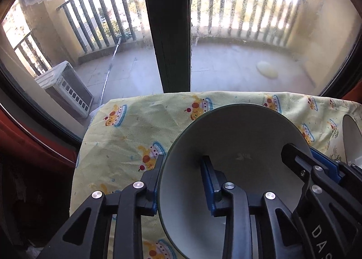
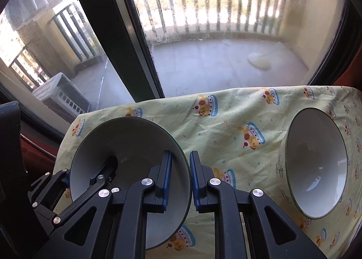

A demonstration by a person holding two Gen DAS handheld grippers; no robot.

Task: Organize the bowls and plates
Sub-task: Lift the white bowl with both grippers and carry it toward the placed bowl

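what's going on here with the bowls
Both tongs are gripping the rim of one white bowl on a table with a yellow cloth. The left tongs hold its left edge, one finger inside; the right tongs straddle its right edge. A second bowl sits apart on the right, untouched.

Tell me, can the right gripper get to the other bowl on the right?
Probably not yet: the right gripper straddles the rim of the near bowl, as does the left gripper. The tablecloth toward the other bowl looks bare.
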